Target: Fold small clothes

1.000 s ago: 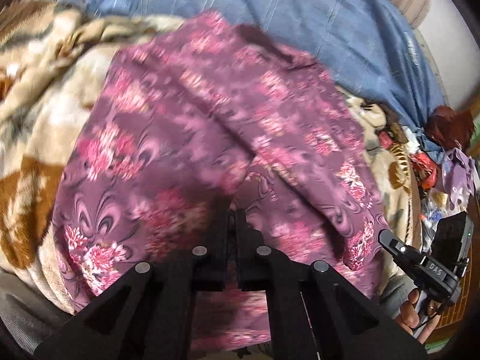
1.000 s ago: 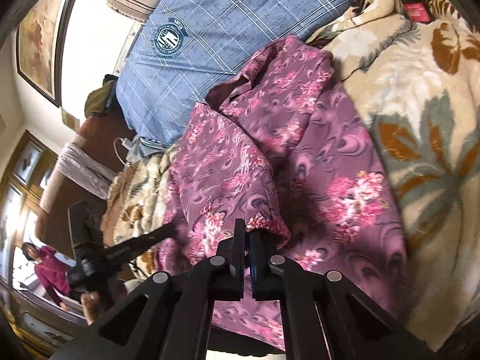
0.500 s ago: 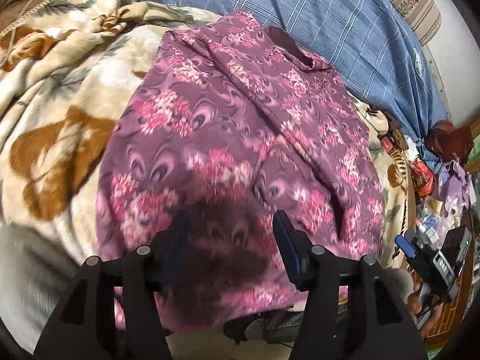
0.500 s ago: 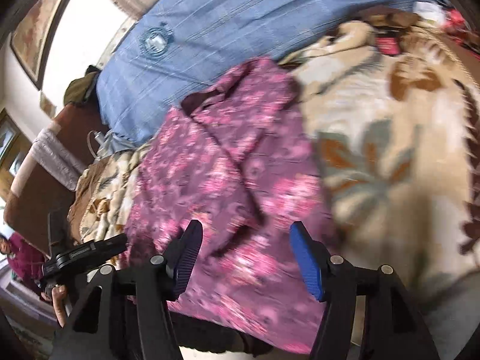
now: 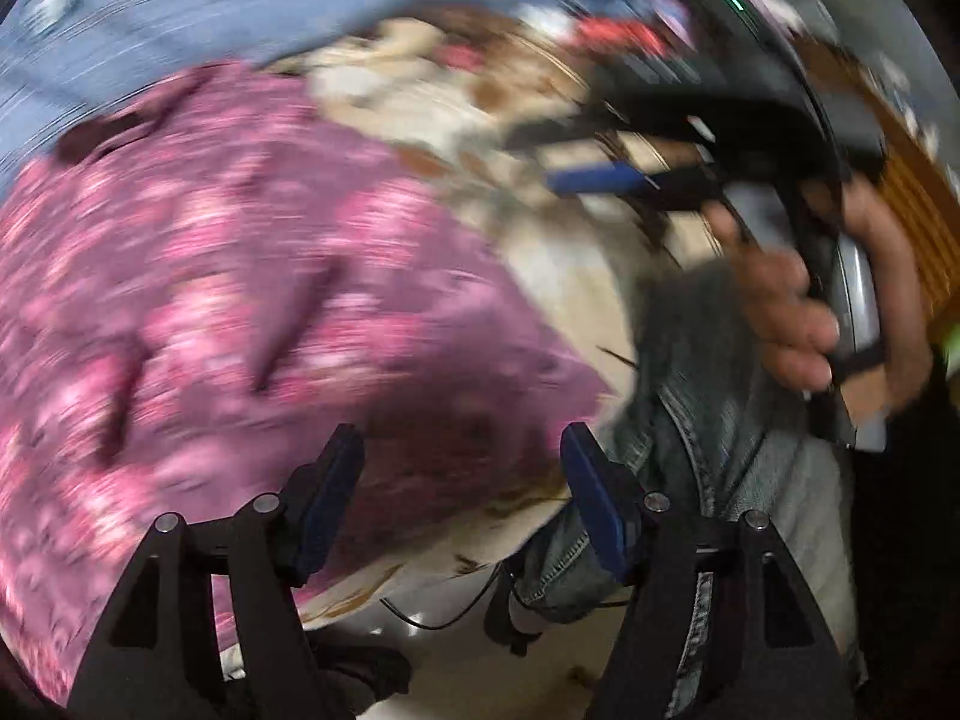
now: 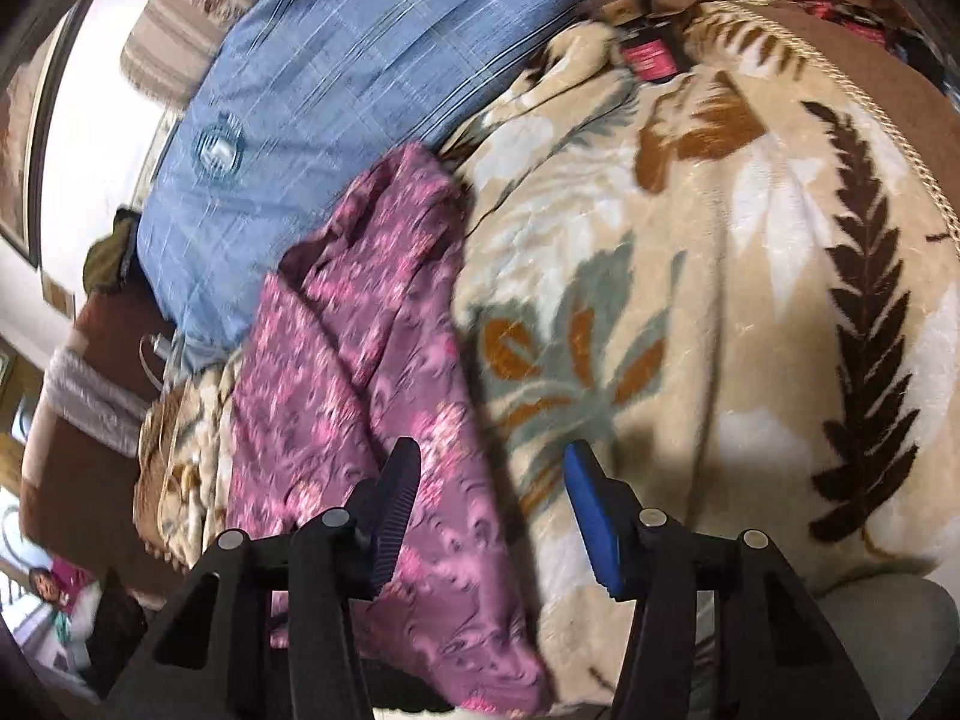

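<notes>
A purple garment with a pink floral print [image 6: 384, 396] lies folded lengthwise on a cream fleece blanket with brown and grey leaf patterns [image 6: 690, 276] that covers the bed, its far end touching a blue checked pillow [image 6: 336, 78] at the head of the bed and its near end reaching the bed's near edge. The right tool [image 6: 492, 516] hangs over that near end with its jaws apart and closing; 1 pad overlaps the garment's right edge, the other is over bare blanket, and nothing is gripped between them. In the blurred left wrist view, the left tool [image 5: 462, 504] hovers over the garment's near corner [image 5: 252, 300] with its jaws apart and opening, holding nothing. In that same view the right tool [image 5: 624, 156] appears beside it, grasped by a person's hand [image 5: 804, 312] above a leg in blue jeans [image 5: 708, 420].
</notes>
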Tool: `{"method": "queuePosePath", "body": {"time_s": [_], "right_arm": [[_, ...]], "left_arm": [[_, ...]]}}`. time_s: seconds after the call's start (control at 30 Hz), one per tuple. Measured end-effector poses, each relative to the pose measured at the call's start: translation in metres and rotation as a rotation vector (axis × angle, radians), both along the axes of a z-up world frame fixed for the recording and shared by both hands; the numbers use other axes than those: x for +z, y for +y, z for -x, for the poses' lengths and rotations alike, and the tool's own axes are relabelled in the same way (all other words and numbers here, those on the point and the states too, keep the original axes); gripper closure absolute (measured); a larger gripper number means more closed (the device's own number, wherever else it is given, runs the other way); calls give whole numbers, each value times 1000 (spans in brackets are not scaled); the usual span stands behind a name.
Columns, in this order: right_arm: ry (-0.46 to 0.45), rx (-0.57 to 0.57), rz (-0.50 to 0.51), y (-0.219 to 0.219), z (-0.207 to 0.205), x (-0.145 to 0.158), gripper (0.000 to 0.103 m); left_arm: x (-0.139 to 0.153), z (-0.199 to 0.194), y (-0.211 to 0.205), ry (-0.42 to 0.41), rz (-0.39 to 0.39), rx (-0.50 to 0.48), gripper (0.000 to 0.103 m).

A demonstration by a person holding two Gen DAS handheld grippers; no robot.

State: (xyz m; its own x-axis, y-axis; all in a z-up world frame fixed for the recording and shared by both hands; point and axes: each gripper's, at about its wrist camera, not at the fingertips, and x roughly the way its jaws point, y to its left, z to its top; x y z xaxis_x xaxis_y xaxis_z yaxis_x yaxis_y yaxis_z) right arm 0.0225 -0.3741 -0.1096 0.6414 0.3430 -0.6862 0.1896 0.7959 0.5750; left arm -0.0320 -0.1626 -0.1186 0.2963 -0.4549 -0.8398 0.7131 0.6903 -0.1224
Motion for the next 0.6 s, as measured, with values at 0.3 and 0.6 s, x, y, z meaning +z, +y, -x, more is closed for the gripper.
{"method": "queuePosePath", "body": {"time_s": [0.3,0.6], "right_arm": [[-28,-66,-177,-32,6,-17,46],[-37,-11,-186,-25,3,-16,46]], "left_arm": [[-36,19,-60,-142,-157,-111,39],[-1,-14,6,20,112,57,100]]}}
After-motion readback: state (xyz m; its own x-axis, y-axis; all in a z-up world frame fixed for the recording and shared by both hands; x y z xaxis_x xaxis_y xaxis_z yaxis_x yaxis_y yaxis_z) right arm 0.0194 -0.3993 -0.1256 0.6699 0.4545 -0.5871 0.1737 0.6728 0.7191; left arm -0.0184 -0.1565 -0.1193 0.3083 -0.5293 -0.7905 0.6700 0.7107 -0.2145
